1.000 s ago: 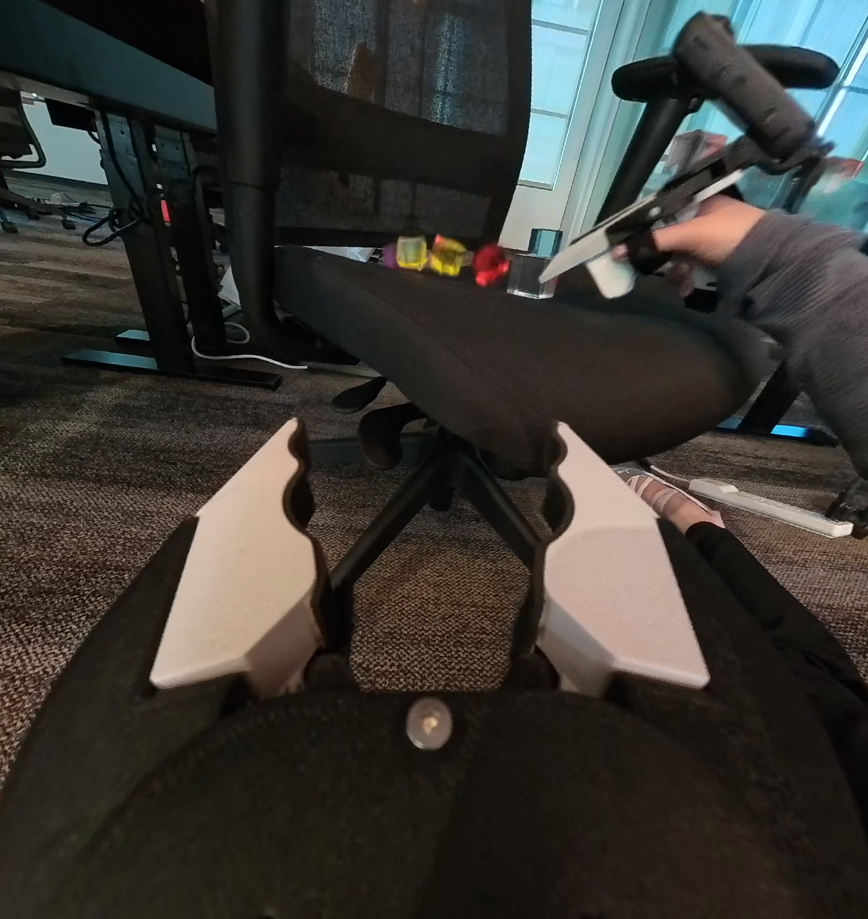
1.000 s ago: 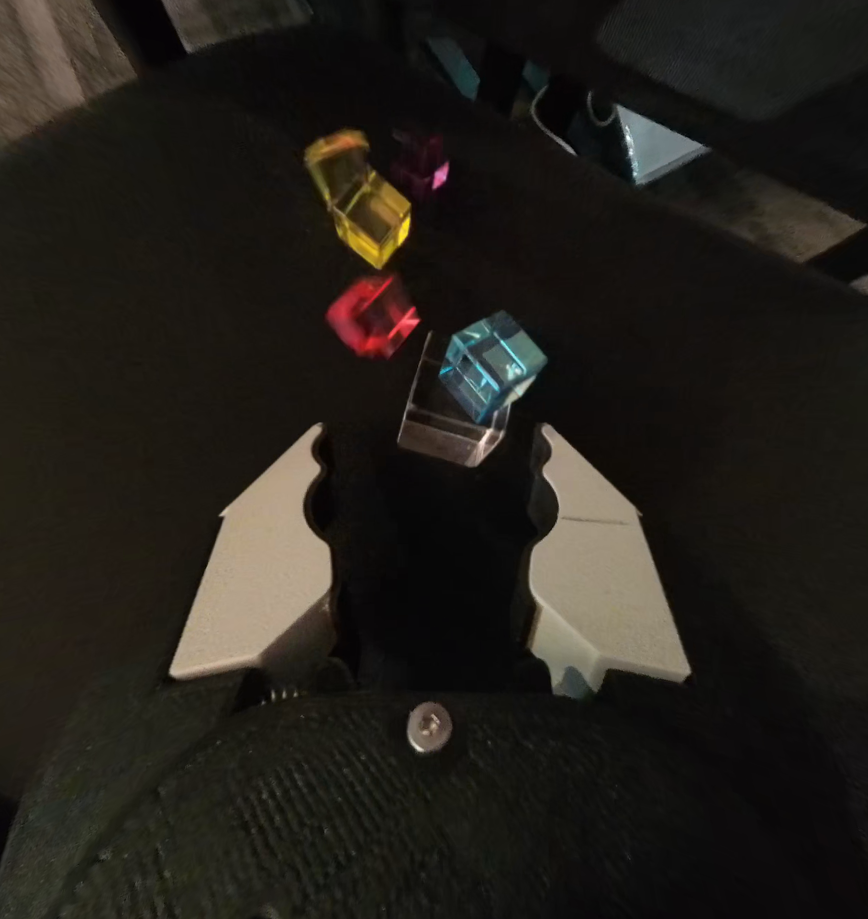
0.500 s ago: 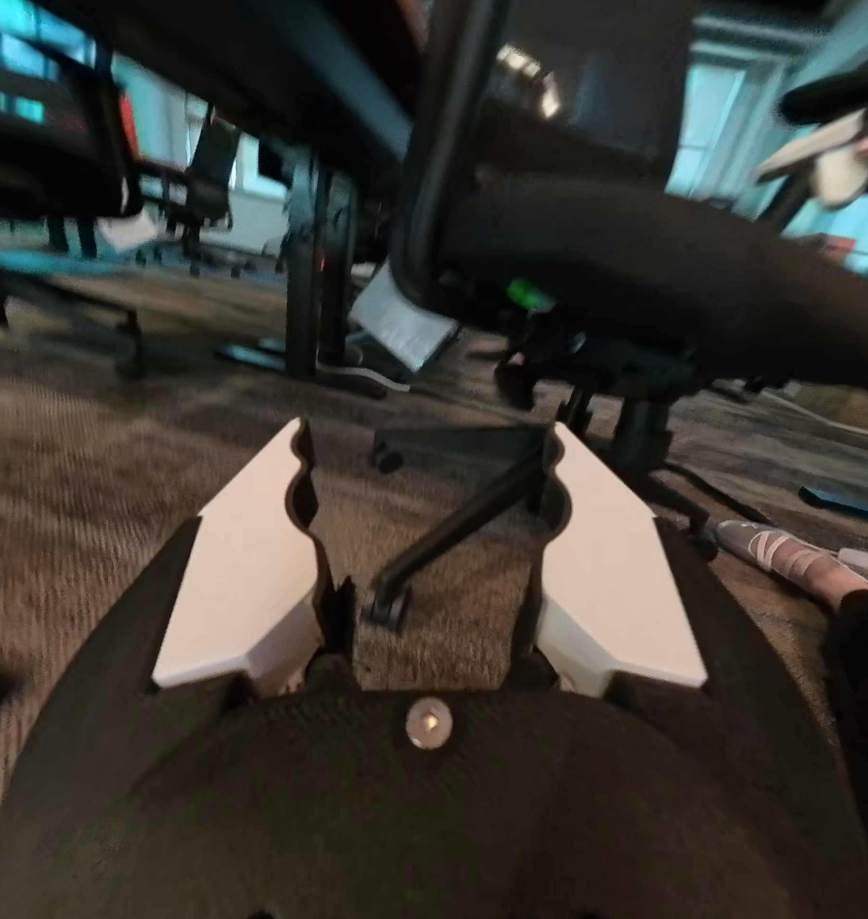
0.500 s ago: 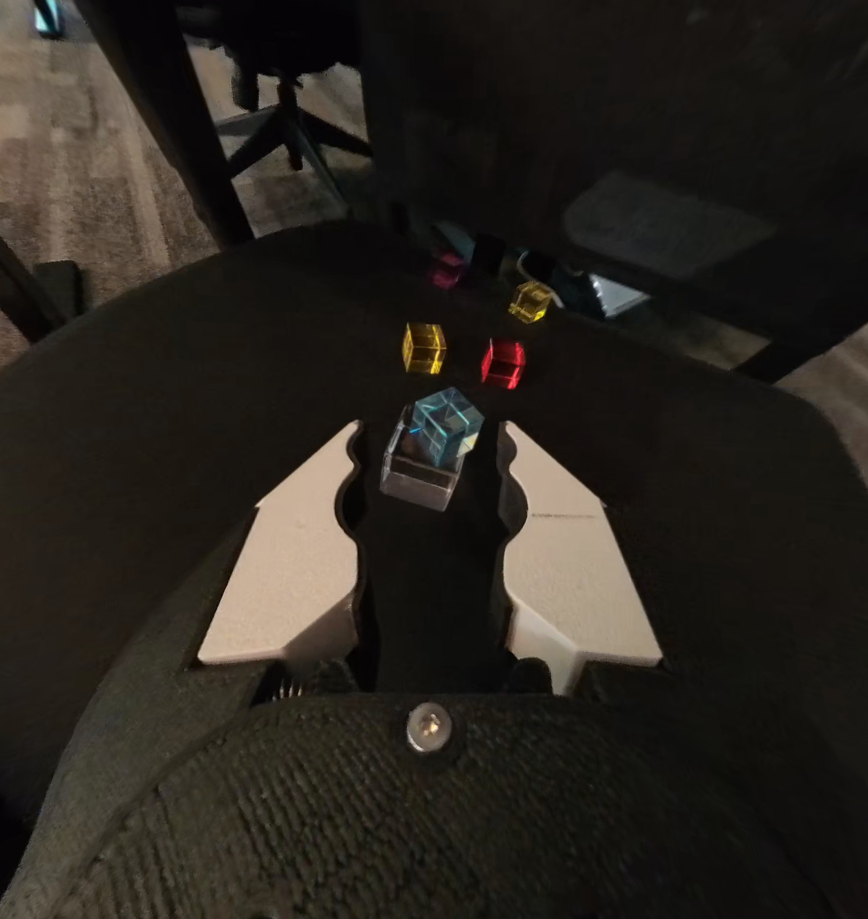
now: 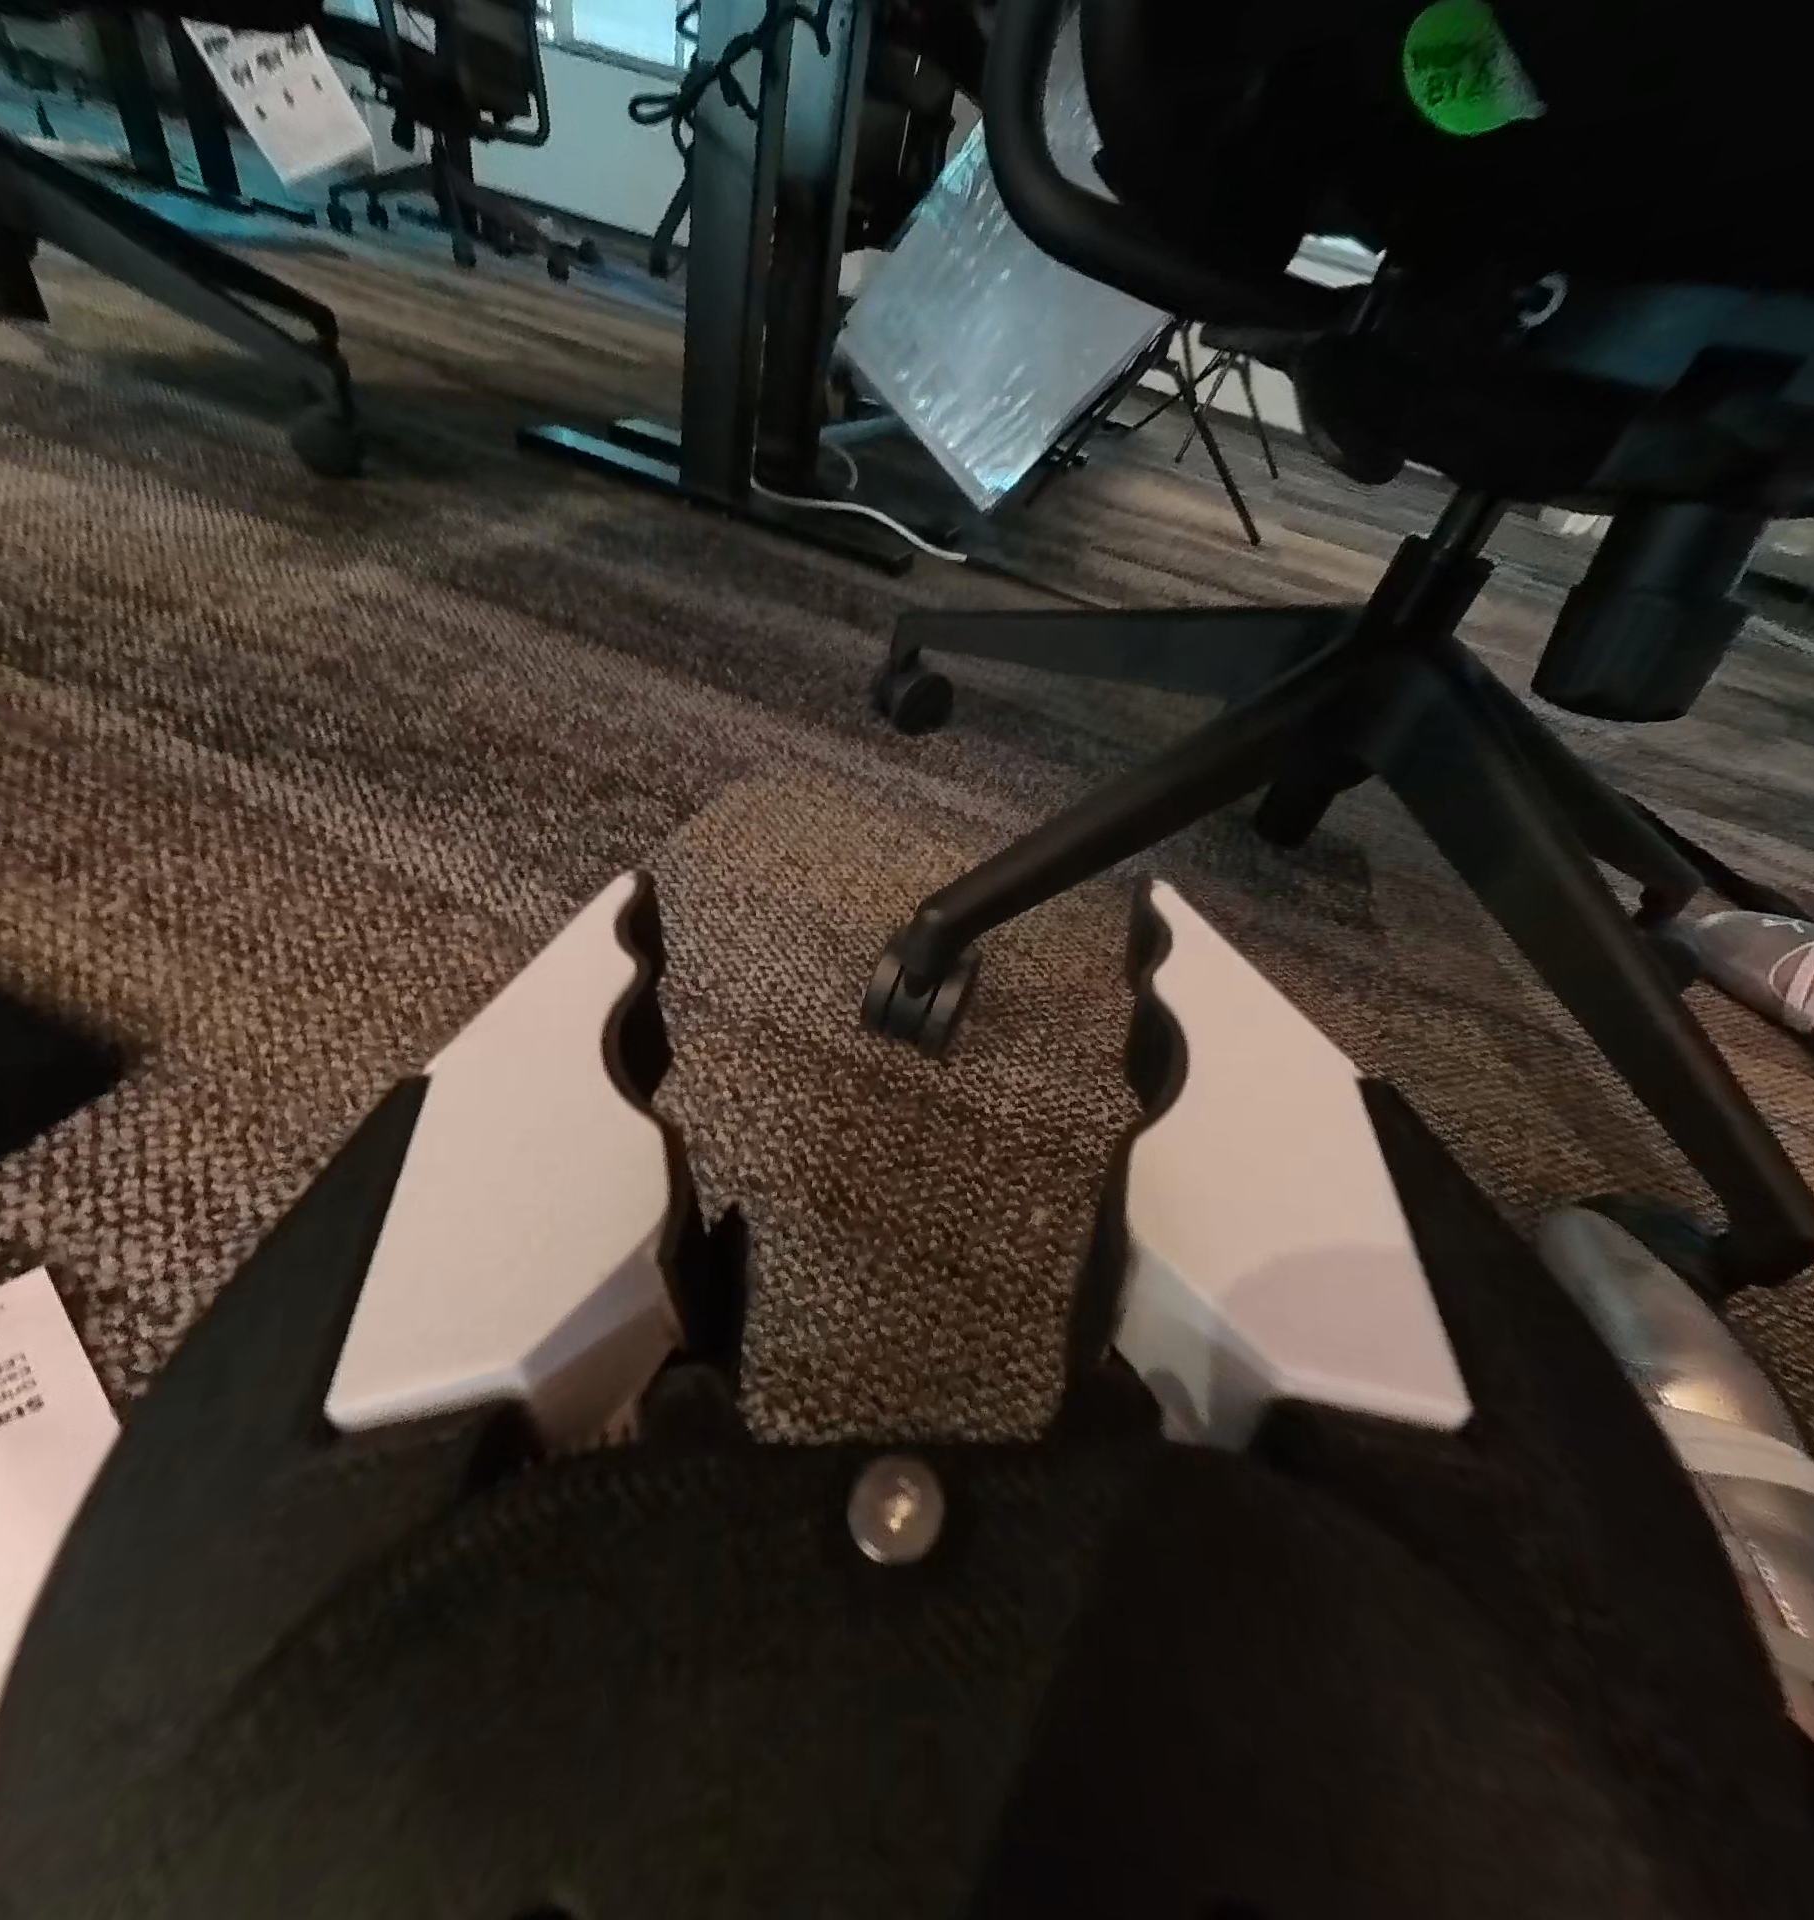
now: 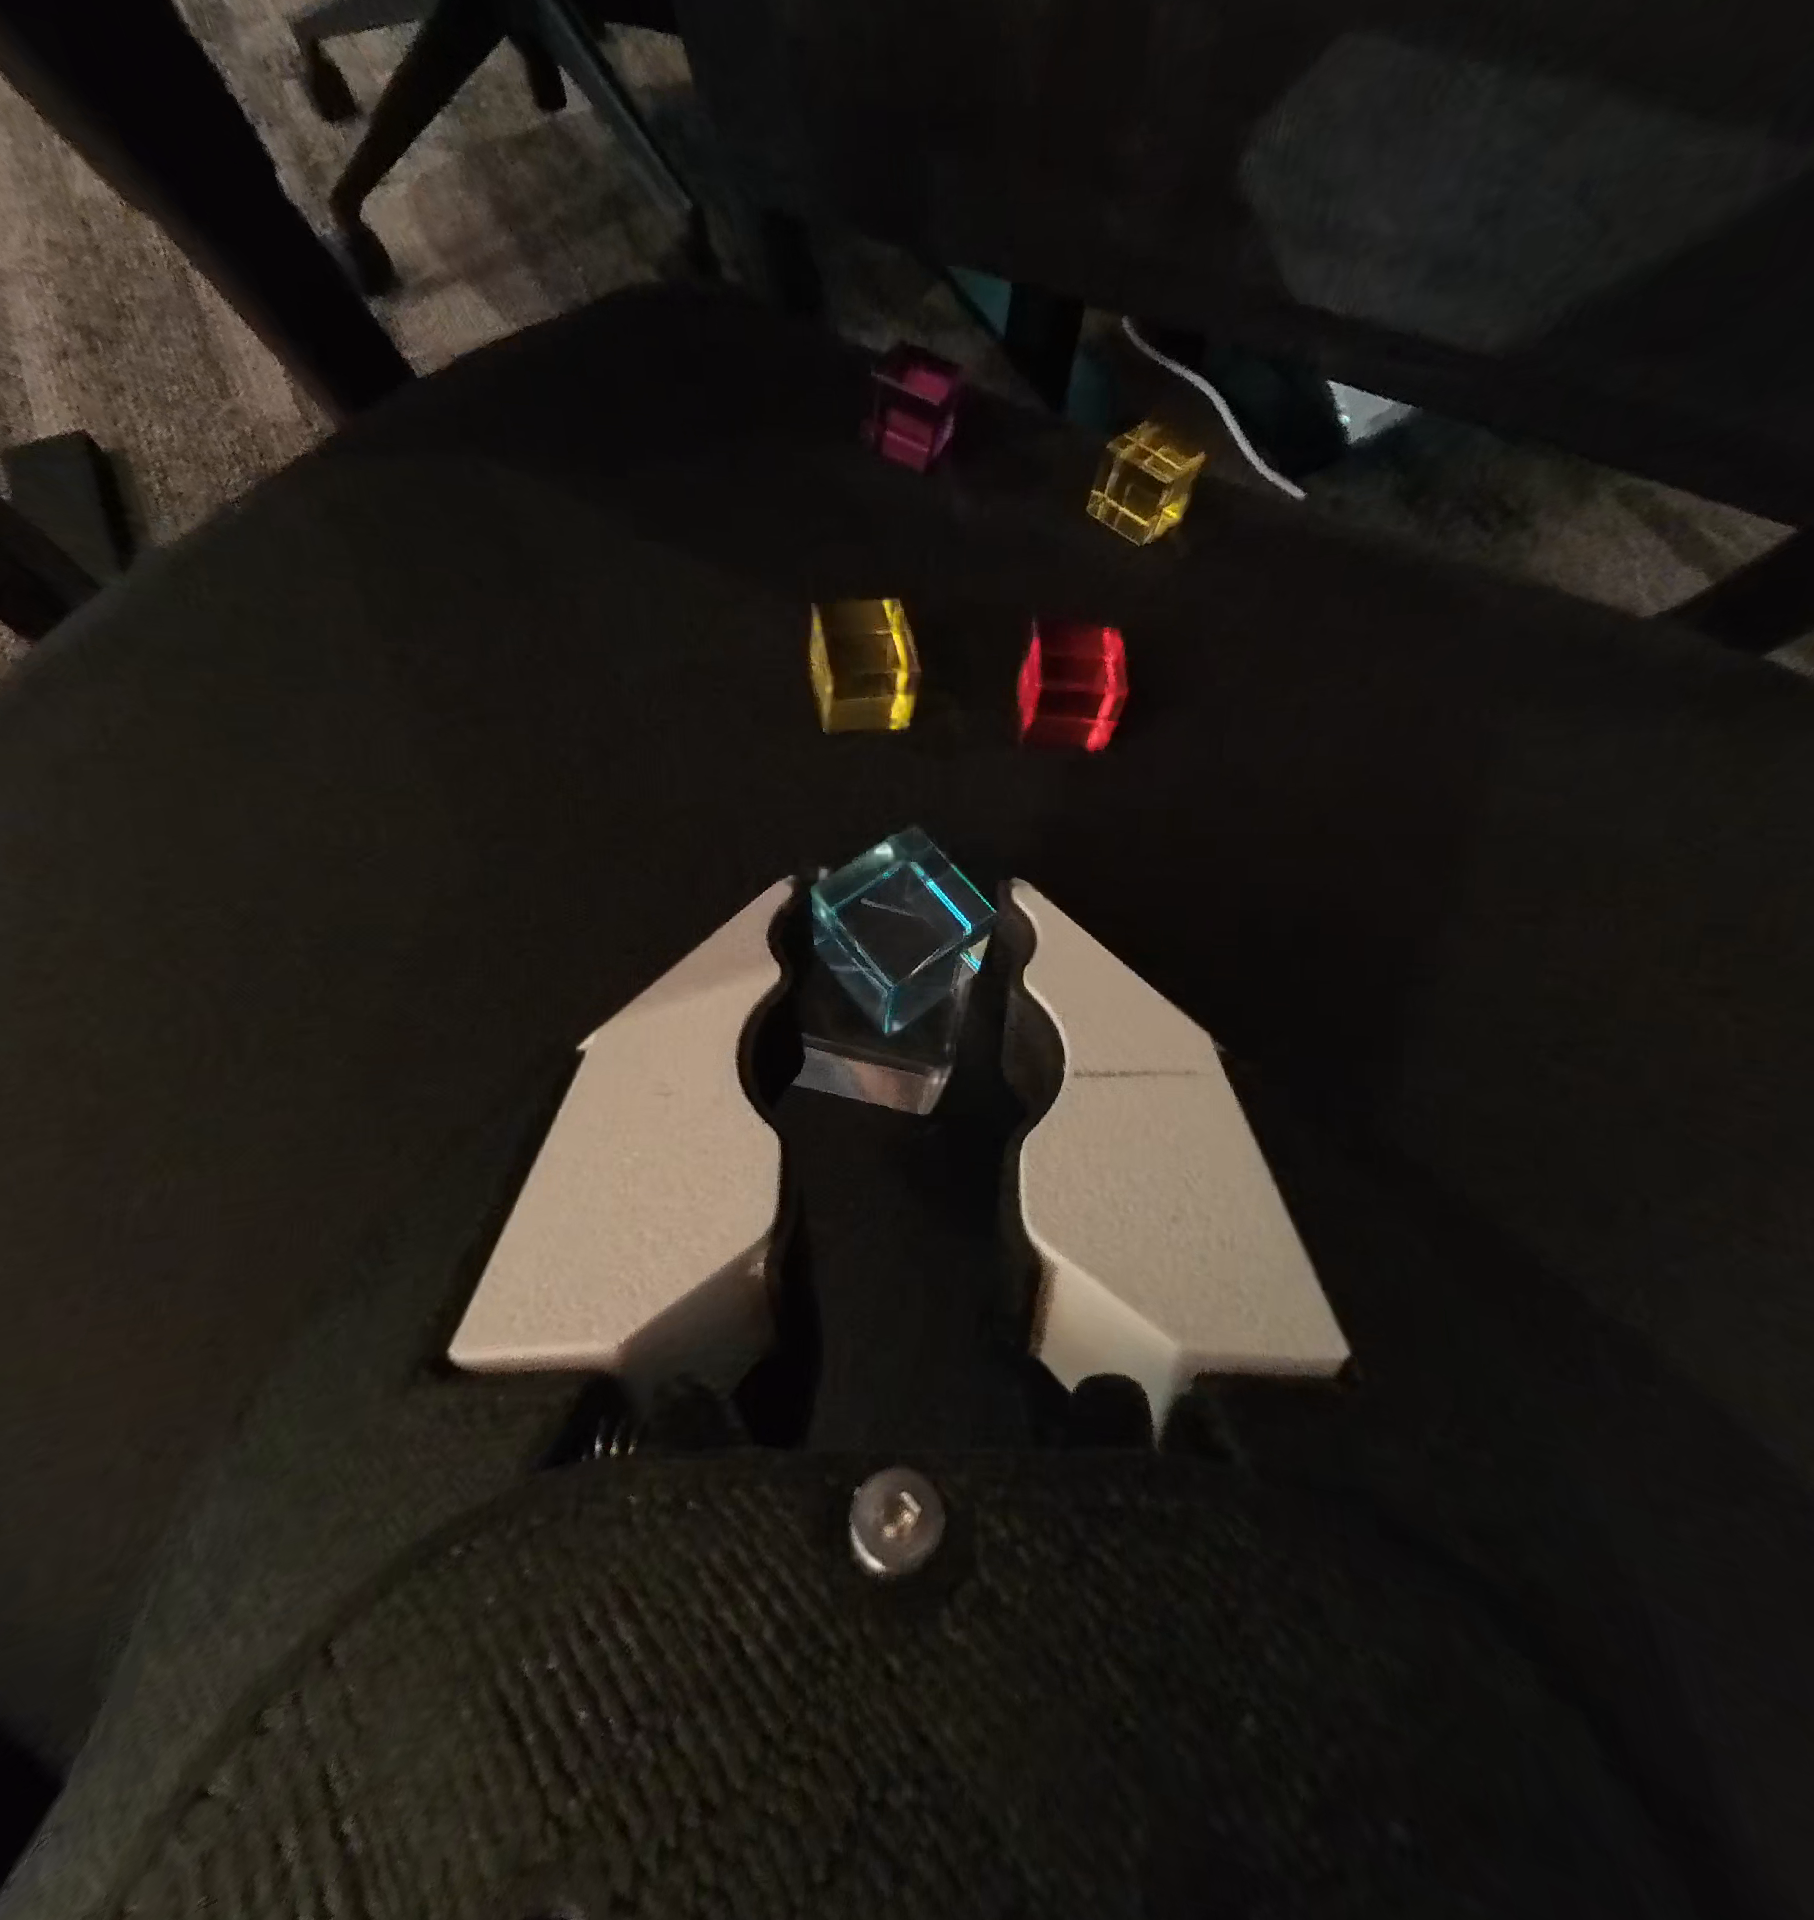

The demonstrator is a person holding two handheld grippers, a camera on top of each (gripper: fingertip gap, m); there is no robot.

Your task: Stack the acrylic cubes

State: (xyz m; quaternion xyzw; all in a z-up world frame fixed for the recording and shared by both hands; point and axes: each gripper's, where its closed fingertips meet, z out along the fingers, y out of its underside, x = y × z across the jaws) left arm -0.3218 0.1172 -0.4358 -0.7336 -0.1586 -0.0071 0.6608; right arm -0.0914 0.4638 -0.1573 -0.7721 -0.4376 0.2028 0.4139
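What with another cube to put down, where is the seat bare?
Bare: the seat left of the near yellow cube, and right of the red cube. Crowded: the middle, from the blue cube at the right gripper back to the magenta cube.

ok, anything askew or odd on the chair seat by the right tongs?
Yes. The blue cube sits twisted and tilted on a clear block, its corner jutting over the block's edge between the right tongs. The yellow cube and red cube beyond sit flat on the seat.
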